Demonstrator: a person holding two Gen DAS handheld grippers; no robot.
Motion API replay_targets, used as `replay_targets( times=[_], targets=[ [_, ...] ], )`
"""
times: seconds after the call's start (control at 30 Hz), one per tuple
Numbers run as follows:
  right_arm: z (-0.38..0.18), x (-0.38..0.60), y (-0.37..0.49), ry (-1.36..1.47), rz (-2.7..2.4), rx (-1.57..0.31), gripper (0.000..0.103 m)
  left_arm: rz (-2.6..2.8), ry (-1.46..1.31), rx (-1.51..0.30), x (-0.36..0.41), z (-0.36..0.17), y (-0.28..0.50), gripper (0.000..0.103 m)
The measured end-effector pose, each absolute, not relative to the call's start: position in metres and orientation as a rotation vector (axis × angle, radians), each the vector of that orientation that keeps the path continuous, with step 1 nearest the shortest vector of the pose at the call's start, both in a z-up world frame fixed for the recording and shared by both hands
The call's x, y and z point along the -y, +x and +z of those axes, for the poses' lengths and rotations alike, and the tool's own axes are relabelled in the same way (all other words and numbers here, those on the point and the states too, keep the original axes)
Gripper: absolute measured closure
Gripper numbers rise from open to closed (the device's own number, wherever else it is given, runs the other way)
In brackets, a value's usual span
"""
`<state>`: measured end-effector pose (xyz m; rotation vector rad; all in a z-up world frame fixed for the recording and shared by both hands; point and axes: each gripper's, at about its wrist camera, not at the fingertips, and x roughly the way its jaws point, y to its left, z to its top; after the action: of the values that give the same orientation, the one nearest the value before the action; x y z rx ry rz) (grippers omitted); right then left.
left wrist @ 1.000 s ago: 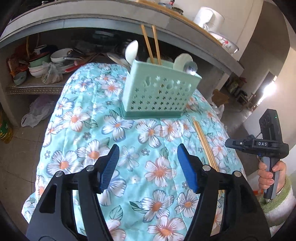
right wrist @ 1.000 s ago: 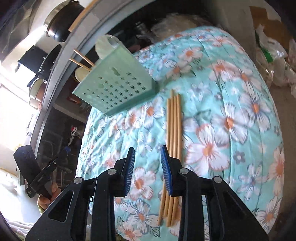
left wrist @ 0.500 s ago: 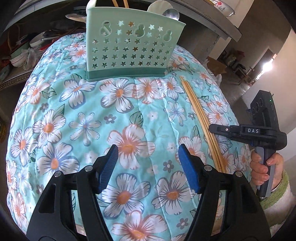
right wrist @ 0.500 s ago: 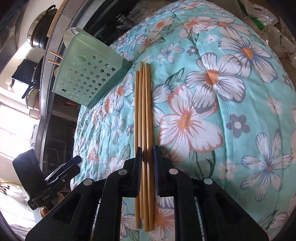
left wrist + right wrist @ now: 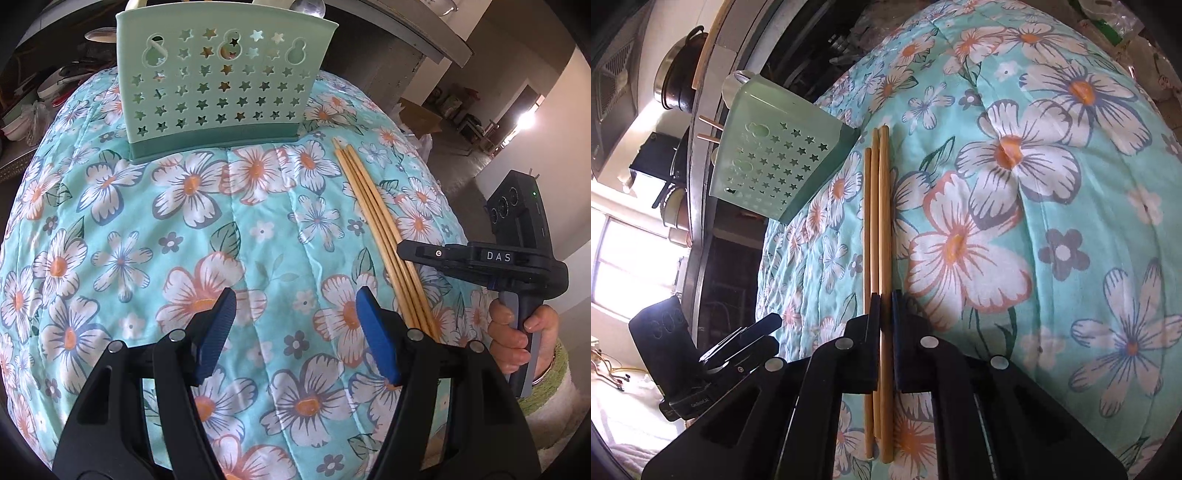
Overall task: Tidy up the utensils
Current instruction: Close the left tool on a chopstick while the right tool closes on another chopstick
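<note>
1. Two grippers are in play; the left gripper (image 5: 295,328) hovers over the flowered cloth (image 5: 192,221) covering the table, its blue fingers (image 5: 216,332) spread wide with nothing between them.
2. Leftmost of the task's things, the mint-green utensil holder (image 5: 221,85) stands upright at the far side of the cloth. Spoon bowls and chopstick ends show above its rim, so it is already partly filled.
3. Just right of its base begin the loose bamboo chopsticks (image 5: 373,206), lying side by side and touching, running back toward the person. I count three or four; the overlap makes it hard to say.
4. Farthest right, the right gripper (image 5: 884,306) has its fingers (image 5: 873,314) drawn almost together around the bundle, past mid-length toward the near end. From its own view they seem to pinch one stick, the others lying beside; whether the grip has fully taken I cannot tell.
5. Handling, as I judge it: the sticks are light, stiff, smooth and round, so they may roll or slip and swing about in a narrow pinch. A hold nearer the middle would balance better, and neighbours may drag along on lifting. Nothing here looks fragile.
</note>
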<state>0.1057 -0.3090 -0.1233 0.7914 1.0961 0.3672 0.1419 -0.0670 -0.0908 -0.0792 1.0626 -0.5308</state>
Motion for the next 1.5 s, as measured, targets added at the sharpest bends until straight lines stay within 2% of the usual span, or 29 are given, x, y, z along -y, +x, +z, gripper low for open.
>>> replay_targets(
  times=[0.27,0.6,0.9,1.5],
  targets=[
    [-0.119,0.318,0.098,0.801,0.336,-1.072,0.097,-0.604,-0.103,-1.079,0.091,-0.094,0.151,0.042],
    [-0.126,0.325,0.091,0.804,0.317,-1.074,0.097,-0.761,-0.245,-1.163,0.138,-0.113,0.18,0.073],
    [-0.128,0.328,0.09,0.815,0.326,-1.07,0.097,-0.761,-0.323,-1.244,0.155,-0.136,0.199,0.092],
    [-0.127,0.329,0.09,0.8,0.319,-1.085,0.097,-0.743,-0.449,-1.239,0.116,-0.134,0.188,0.097]
  ],
)
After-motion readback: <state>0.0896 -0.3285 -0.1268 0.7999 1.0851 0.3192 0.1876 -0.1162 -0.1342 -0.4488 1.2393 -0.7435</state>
